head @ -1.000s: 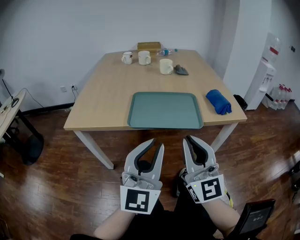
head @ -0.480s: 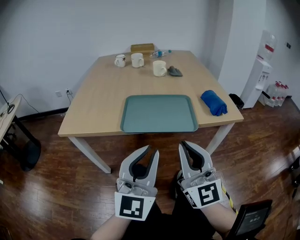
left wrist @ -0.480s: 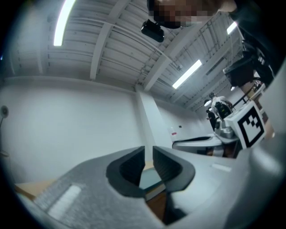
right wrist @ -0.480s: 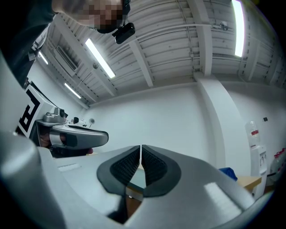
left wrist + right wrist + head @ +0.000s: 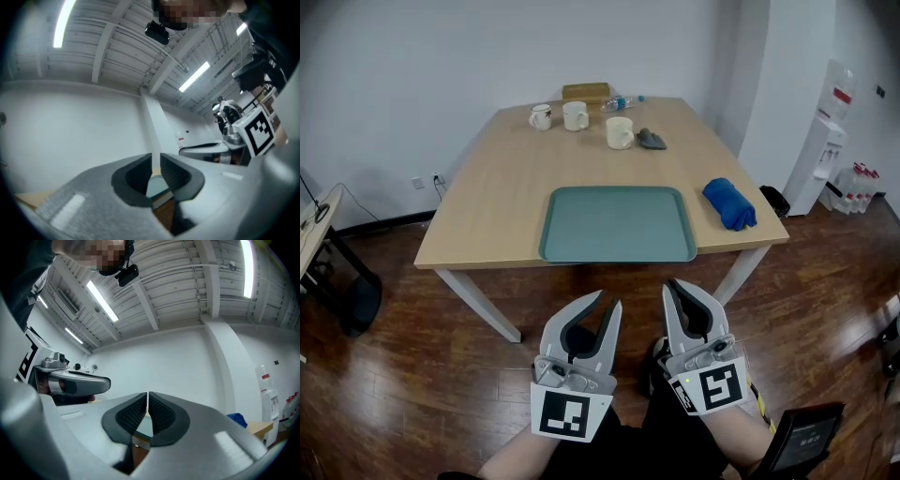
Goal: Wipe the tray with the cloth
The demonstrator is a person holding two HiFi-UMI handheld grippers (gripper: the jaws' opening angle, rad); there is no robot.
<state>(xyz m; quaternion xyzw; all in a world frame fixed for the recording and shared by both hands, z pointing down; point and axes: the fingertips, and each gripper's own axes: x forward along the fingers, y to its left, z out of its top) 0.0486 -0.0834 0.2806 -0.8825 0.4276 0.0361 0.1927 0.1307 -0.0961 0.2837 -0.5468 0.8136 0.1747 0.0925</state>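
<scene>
- The left tool (image 5: 607,300) is held low over the dark wooden floor (image 5: 403,375), on the near side of the counter's (image 5: 502,187) near edge. Its jaws stand a narrow slit apart, with nothing between them.
- The right tool (image 5: 676,284) is just beside it, jaws pressed together and gripping nothing.
- The teal tray (image 5: 617,225) lies flat at the middle of the counter's near edge.
- The blue cloth (image 5: 729,203) lies bundled near the counter's near right corner, to the right of the tray and not touching it. Both tools are well apart from the tray and the cloth.
- Two white mugs (image 5: 541,116) (image 5: 575,115) stand toward the far edge.
- A third mug (image 5: 619,133) stands nearer the middle, with a small grey crumpled thing (image 5: 652,141) just beside it on the right.
- A brown box (image 5: 586,92) sits at the far edge, with a plastic bottle (image 5: 621,101) lying on its side next to it.
- A water dispenser (image 5: 825,155) stands on the floor beyond the counter's right edge.
</scene>
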